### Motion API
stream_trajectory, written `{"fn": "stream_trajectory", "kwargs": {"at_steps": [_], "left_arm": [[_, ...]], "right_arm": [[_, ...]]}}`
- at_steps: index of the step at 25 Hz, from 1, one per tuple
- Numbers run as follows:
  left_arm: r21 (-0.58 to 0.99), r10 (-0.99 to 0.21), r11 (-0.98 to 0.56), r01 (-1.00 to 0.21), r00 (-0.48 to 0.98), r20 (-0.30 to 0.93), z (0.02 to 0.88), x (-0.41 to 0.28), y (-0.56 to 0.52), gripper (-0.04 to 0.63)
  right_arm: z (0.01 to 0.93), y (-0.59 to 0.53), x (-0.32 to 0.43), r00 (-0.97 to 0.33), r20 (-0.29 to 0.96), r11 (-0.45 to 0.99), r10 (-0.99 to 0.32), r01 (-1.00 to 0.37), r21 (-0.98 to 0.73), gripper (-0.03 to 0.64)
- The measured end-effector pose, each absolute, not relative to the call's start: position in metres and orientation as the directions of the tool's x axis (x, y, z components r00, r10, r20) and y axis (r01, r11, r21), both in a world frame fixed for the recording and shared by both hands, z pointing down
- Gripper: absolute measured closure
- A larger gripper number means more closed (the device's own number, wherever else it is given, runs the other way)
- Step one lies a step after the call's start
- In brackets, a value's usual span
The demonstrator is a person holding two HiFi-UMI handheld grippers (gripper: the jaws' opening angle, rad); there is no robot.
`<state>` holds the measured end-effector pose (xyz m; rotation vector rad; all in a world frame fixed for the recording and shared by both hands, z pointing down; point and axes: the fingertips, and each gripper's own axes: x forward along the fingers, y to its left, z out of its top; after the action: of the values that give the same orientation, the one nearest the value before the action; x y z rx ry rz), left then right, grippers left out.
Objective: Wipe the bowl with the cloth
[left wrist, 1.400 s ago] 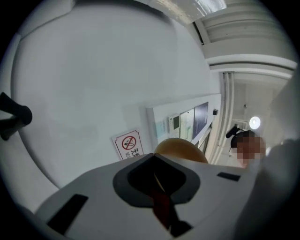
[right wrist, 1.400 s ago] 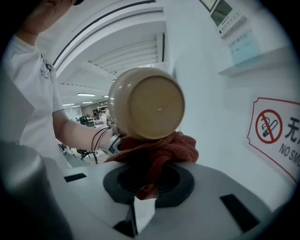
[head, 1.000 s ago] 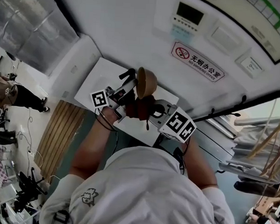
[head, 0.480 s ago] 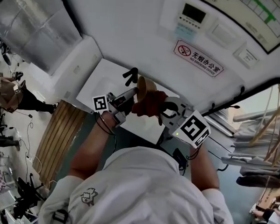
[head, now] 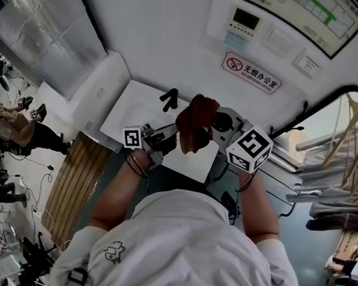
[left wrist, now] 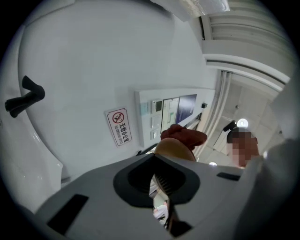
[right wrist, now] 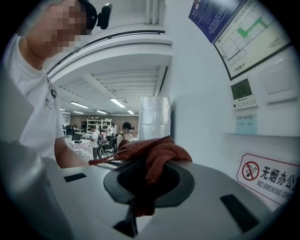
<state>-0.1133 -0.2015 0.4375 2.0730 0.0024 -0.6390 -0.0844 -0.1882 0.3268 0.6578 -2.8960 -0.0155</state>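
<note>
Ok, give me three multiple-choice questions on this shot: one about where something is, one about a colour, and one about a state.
1. Where is the cloth?
A. in a bucket
B. up against the bowl, lifted in the air
C. over a chair back

2. What colour is the cloth?
A. blue
B. white
C. reddish-brown

3. How do the right tongs stand?
A. shut on the cloth
B. wide open and empty
C. shut on the bowl

Answers:
1 B, since the left gripper view shows the cloth lying over the top of the tan bowl.
2 C, as it looks reddish-brown in all three views.
3 A, because the right gripper view shows the cloth pinched between them.
</note>
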Motion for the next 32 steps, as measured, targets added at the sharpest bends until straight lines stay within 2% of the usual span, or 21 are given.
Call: {"fn": "stream_trajectory", "kwargs": {"at_steps": [7,13,17,23,27,32], "left_arm": [[0.699,-0.131,-0.643,0.313,0.854,-0.503,0.415,-0.111,-0.184,0.580],[0.660,-0.137,-0.648,0.381,0.794,-0.592,0.386,-0.124,-0.189,0.578],[0.668,-0.184,-0.636,0.385,0.765,-0.617,0.371,-0.131,-0.201,0.578],[0.721,-0.324,-0.631,0.285,0.748,-0.579,0.370,-0.146,-0.228,0.578],[0.765,-0.428,-0.614,0.193,0.734,-0.528,0.383,-0.162,-0.248,0.578],[0.796,-0.462,-0.586,0.152,0.744,-0.483,0.399,-0.170,-0.253,0.578]], "right_arm": [[0.353,-0.209,-0.090,-0.878,0.193,0.887,-0.437,-0.457,-0.070,0.566],[0.379,-0.204,-0.097,-0.890,0.221,0.891,-0.399,-0.433,-0.135,0.566],[0.390,-0.198,-0.107,-0.900,0.211,0.888,-0.382,-0.421,-0.186,0.566],[0.408,-0.179,-0.120,-0.908,0.235,0.894,-0.347,-0.396,-0.208,0.566],[0.409,-0.159,-0.132,-0.917,0.256,0.919,-0.305,-0.354,-0.173,0.566],[0.390,-0.142,-0.132,-0.917,0.263,0.942,-0.300,-0.329,-0.071,0.566]]}}
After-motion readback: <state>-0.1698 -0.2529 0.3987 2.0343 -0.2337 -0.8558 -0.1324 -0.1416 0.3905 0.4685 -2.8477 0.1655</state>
